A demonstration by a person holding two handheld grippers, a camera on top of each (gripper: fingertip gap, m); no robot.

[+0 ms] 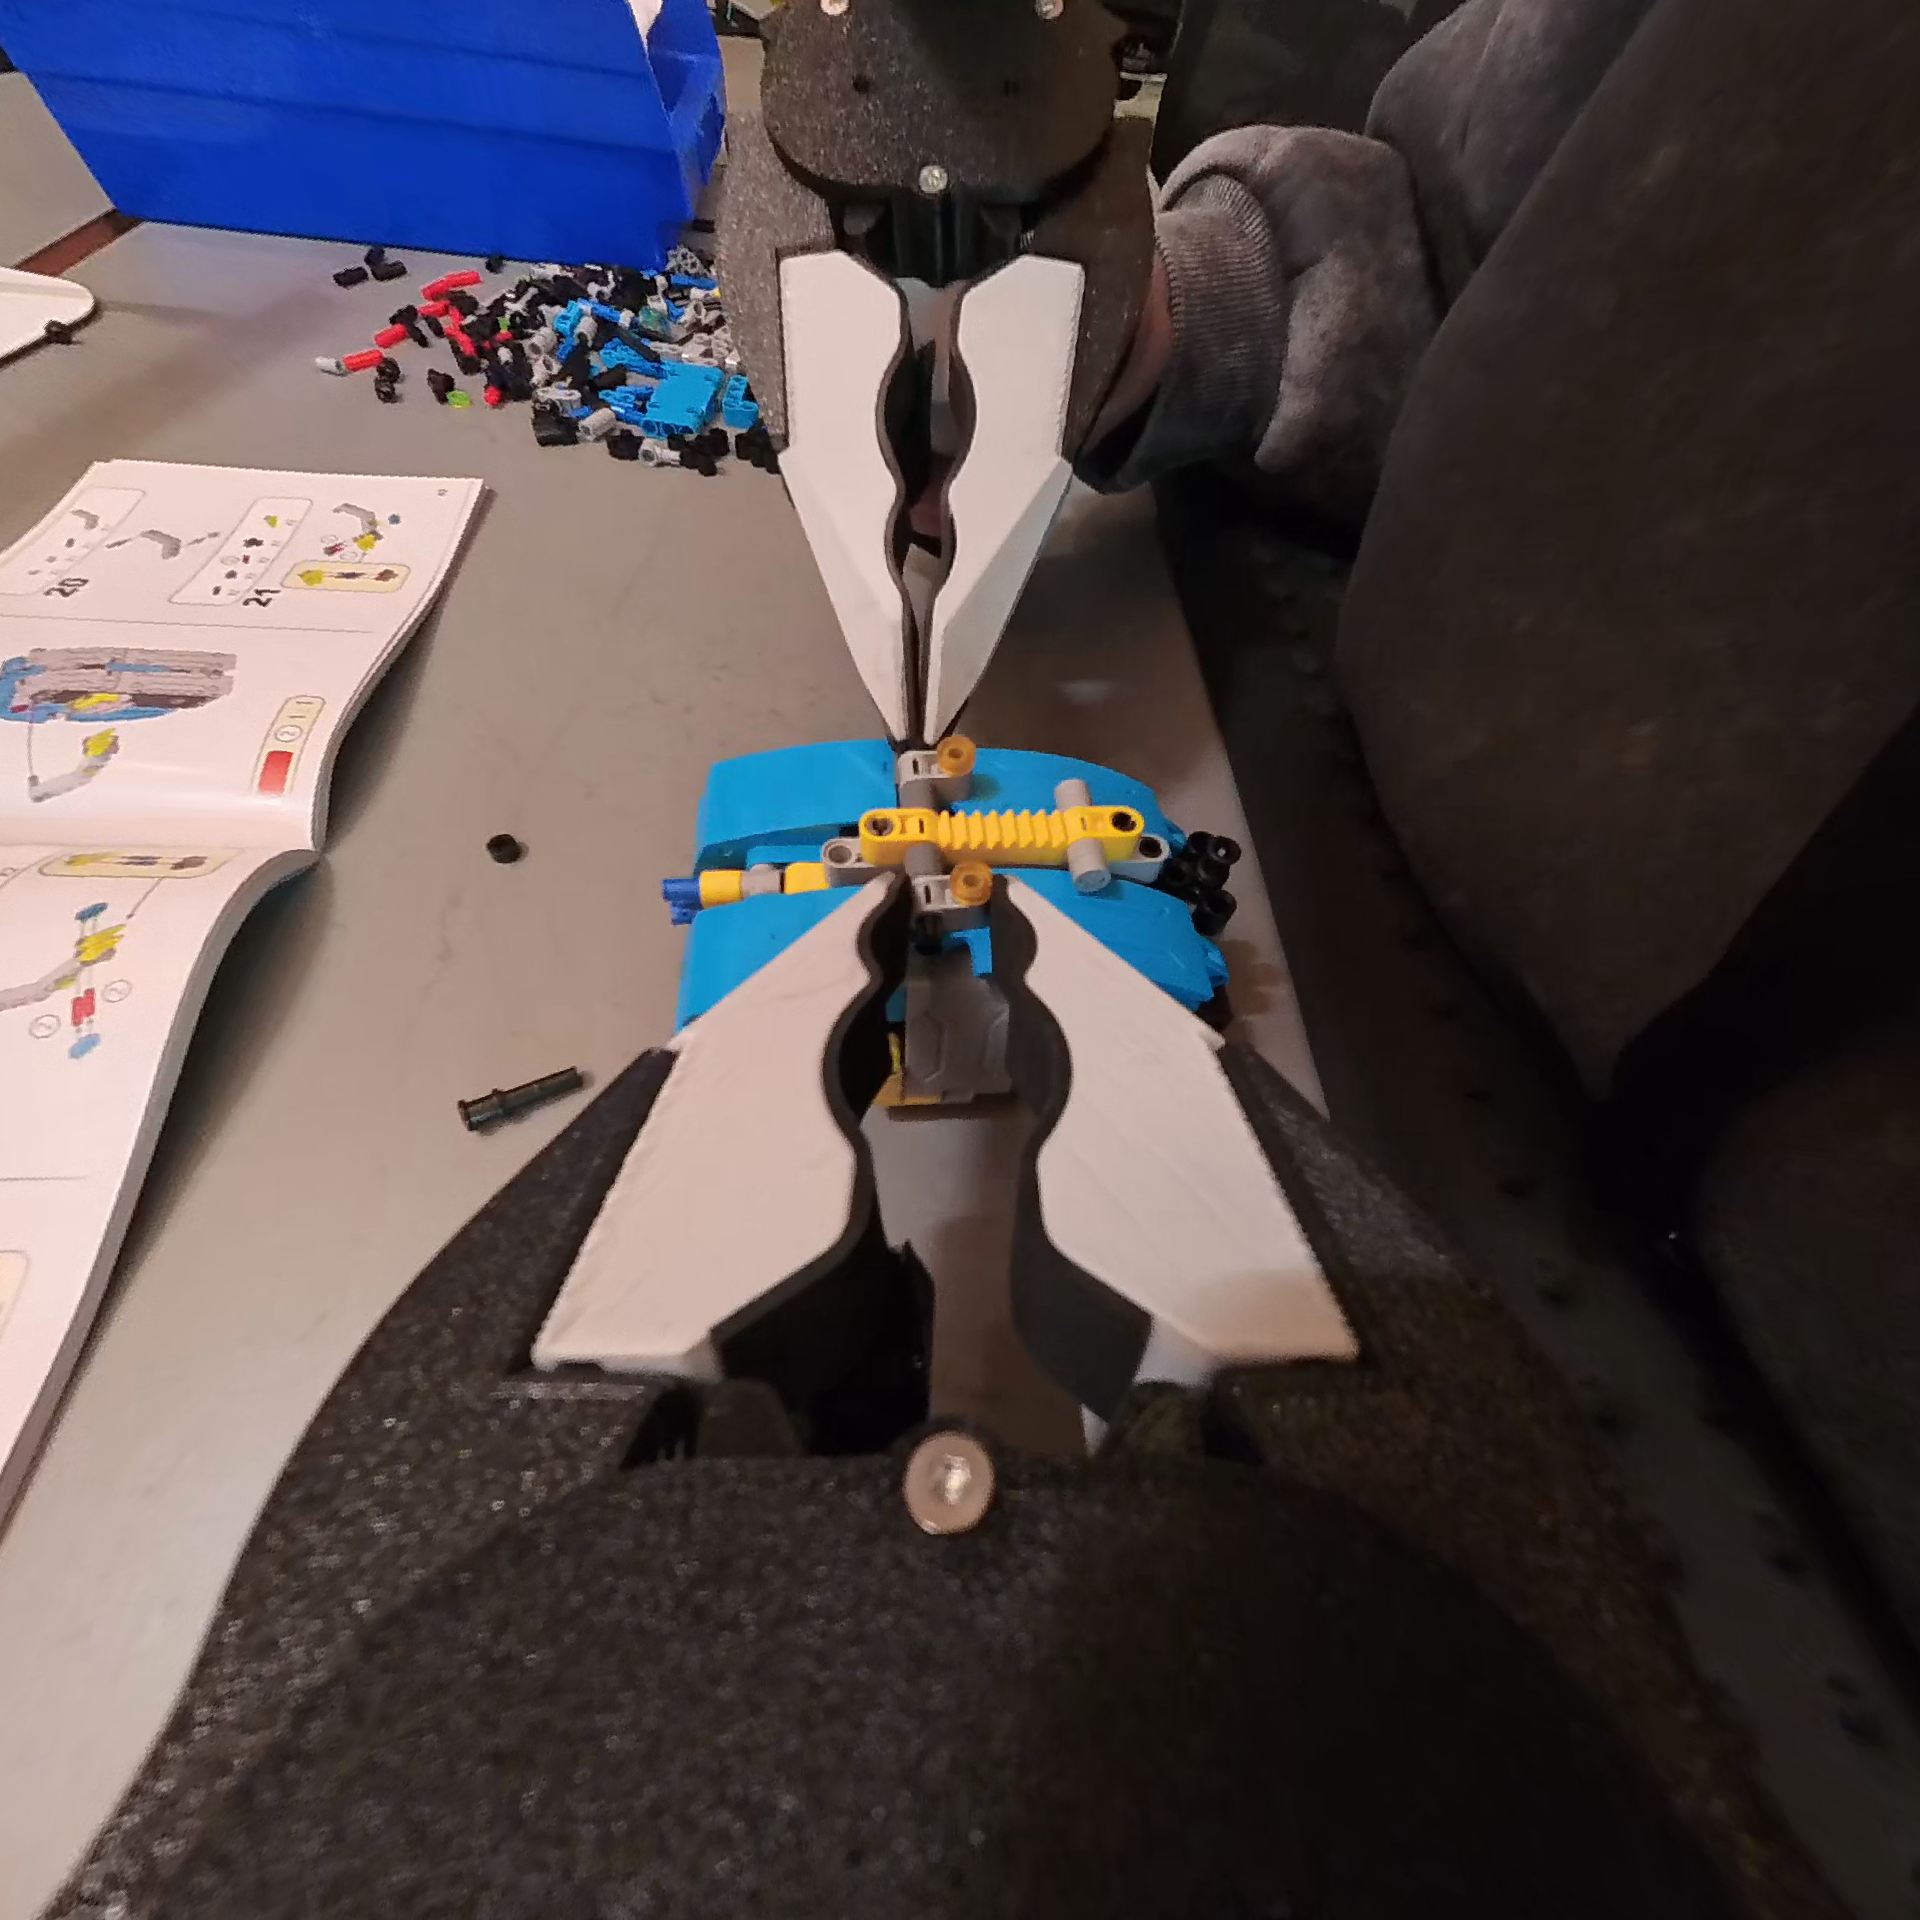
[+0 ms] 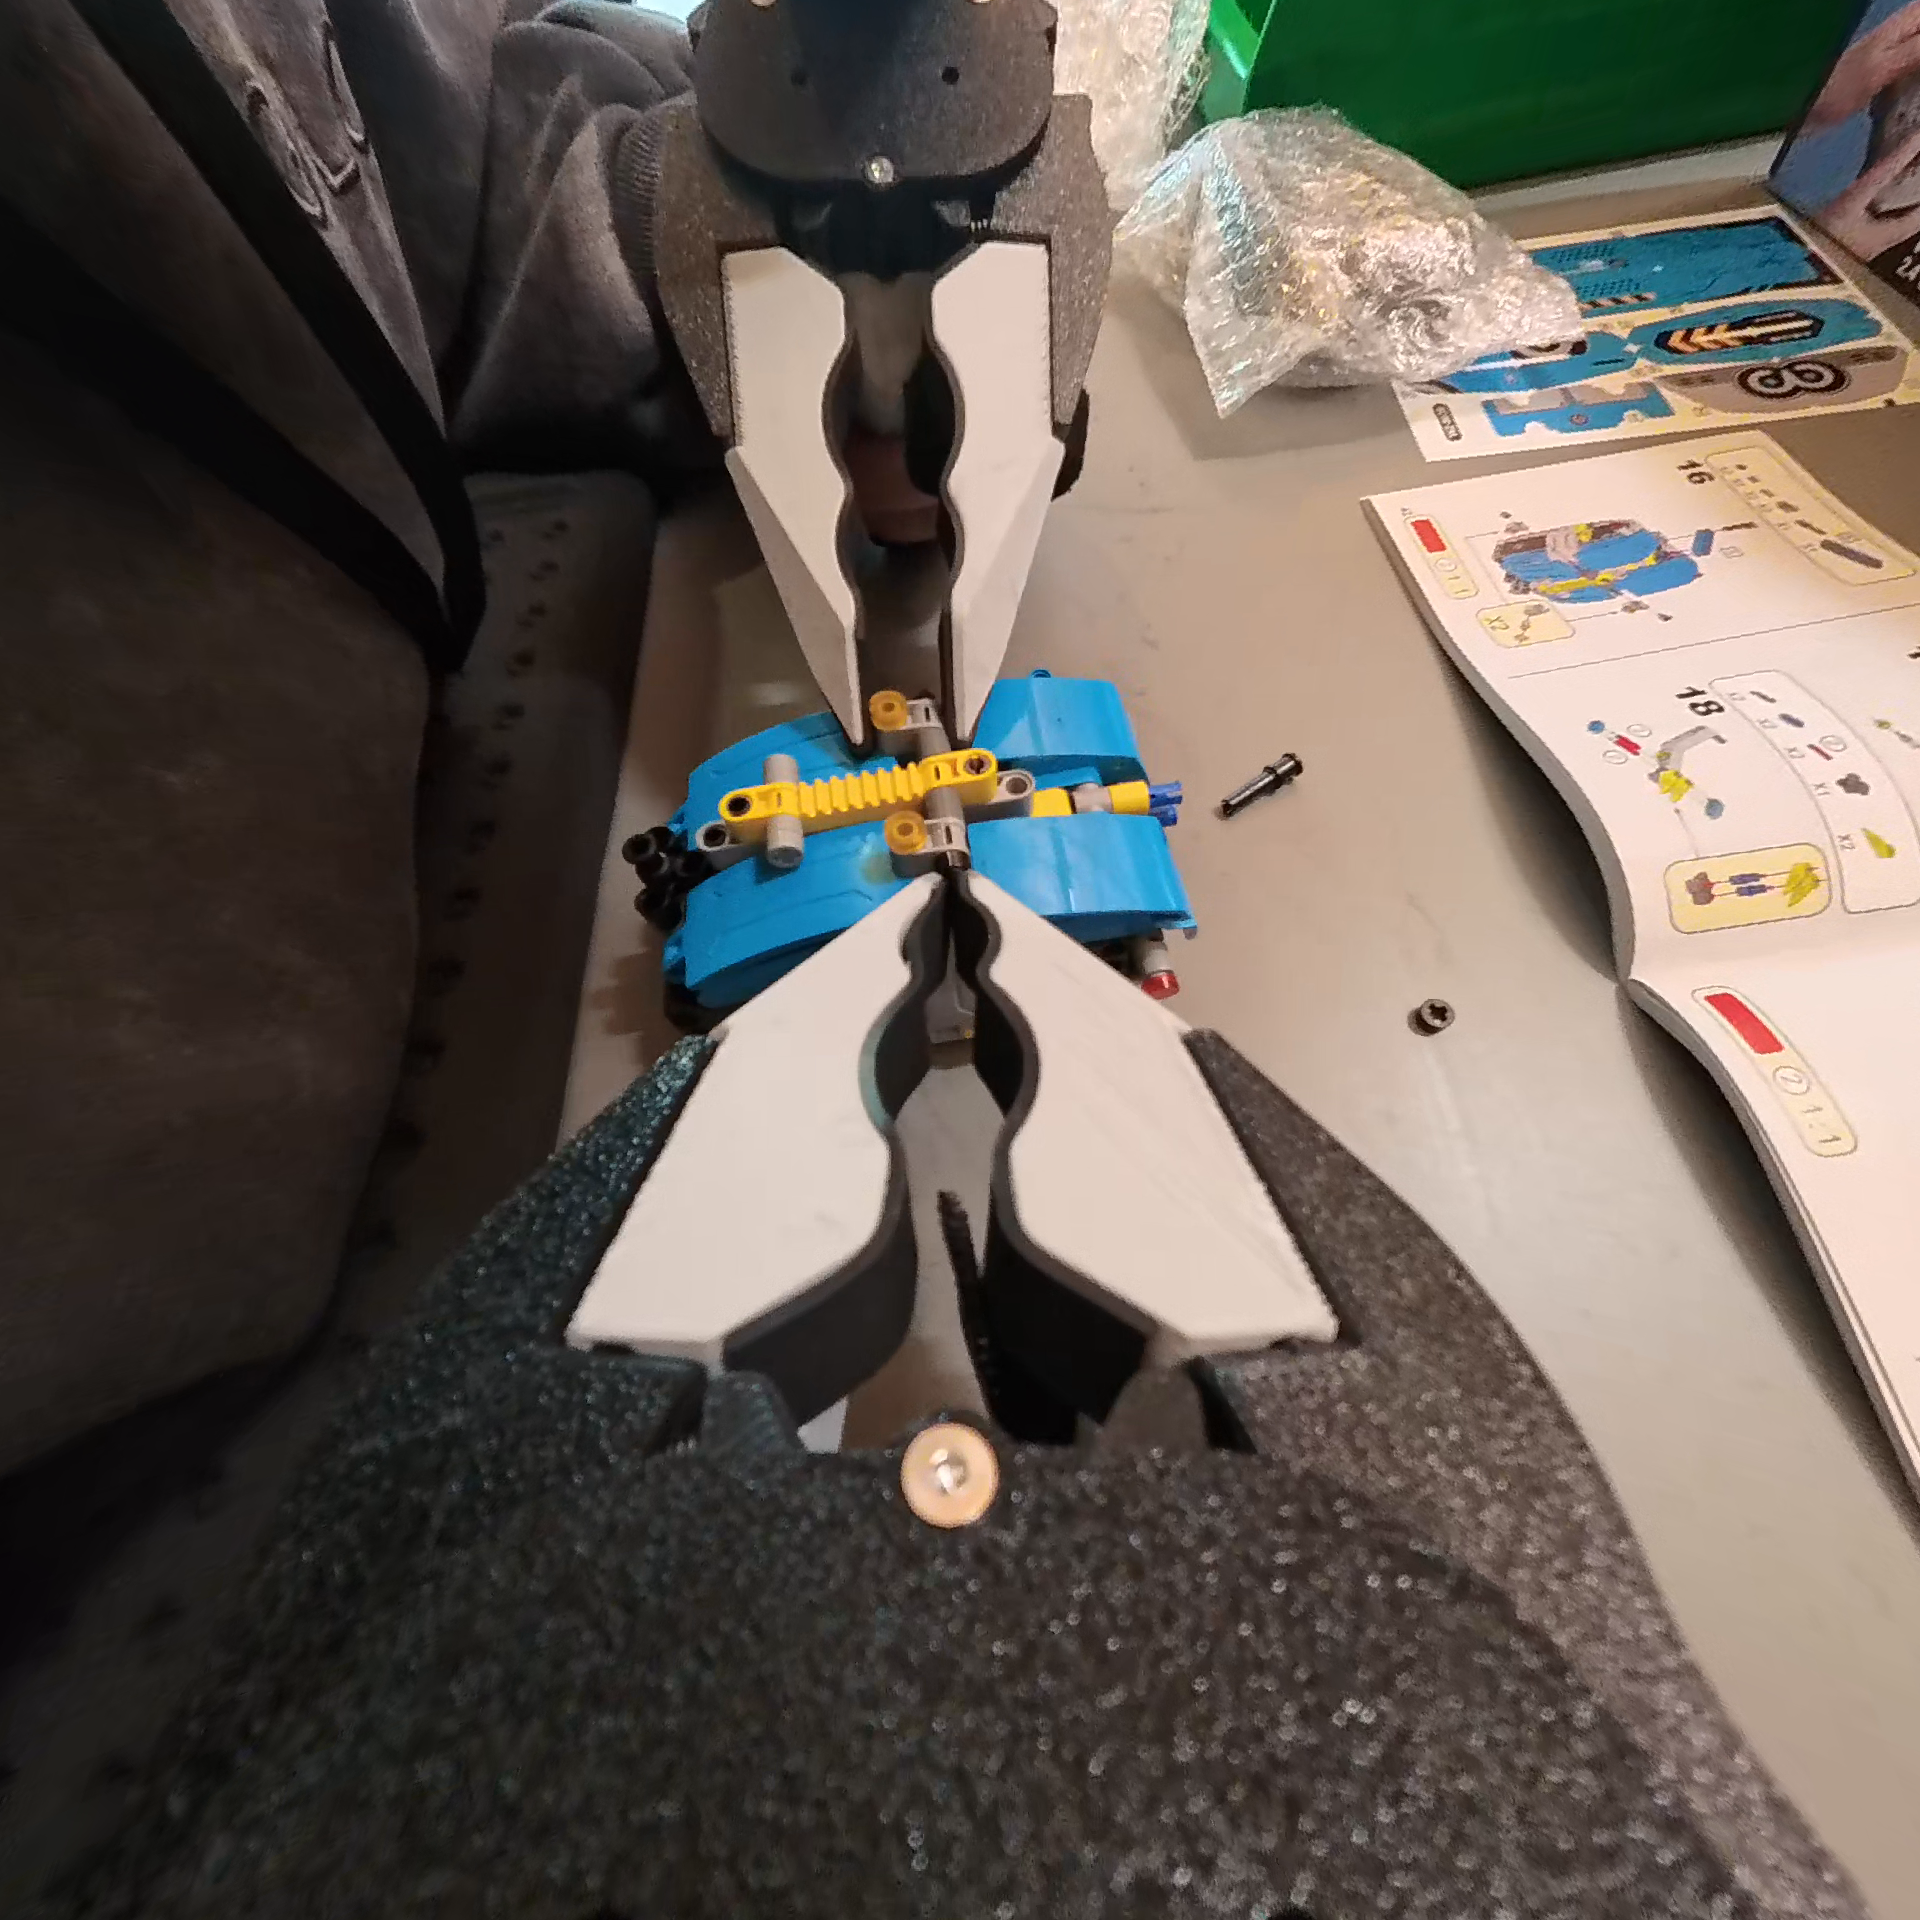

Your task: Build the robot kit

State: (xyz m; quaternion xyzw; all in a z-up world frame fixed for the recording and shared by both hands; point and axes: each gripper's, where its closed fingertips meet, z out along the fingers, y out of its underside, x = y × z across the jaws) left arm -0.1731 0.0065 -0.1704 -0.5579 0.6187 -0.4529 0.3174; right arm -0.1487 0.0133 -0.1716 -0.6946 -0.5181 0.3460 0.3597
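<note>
Blue curved panels make up the body of the brick-built model point(image 1: 956, 914) I have sitting on the grey tabletop point(image 1: 582, 644), close to its edge by my dark sleeve. Across its top lies a yellow toothed rack point(image 1: 1003, 828), long axis running crosswise to both pairs of fingers, and a grey cross axle passes under it along the line between my two grippers.

My left gripper point(image 1: 945, 883) comes in from the near side in its own view. Its fingers are parted a little, the tips flanking the grey connector with the amber stud point(image 1: 961, 883) at that end of the axle; I cannot tell whether they press on it. My right gripper point(image 2: 951, 878) faces it from the opposite side, fingers almost together, tips at the matching connector point(image 2: 930, 831) on its end; real grip or mere contact I cannot tell. Both sit about equally near the model.

A loose black pin point(image 1: 520, 1098) and a small black bush point(image 1: 504, 847) lie beside the model. An open instruction booklet point(image 1: 156, 727), a heap of loose pieces point(image 1: 582, 364), a blue bin point(image 1: 395, 114), bubble wrap point(image 2: 1330, 260) and a sticker sheet point(image 2: 1683, 332) lie farther off.
</note>
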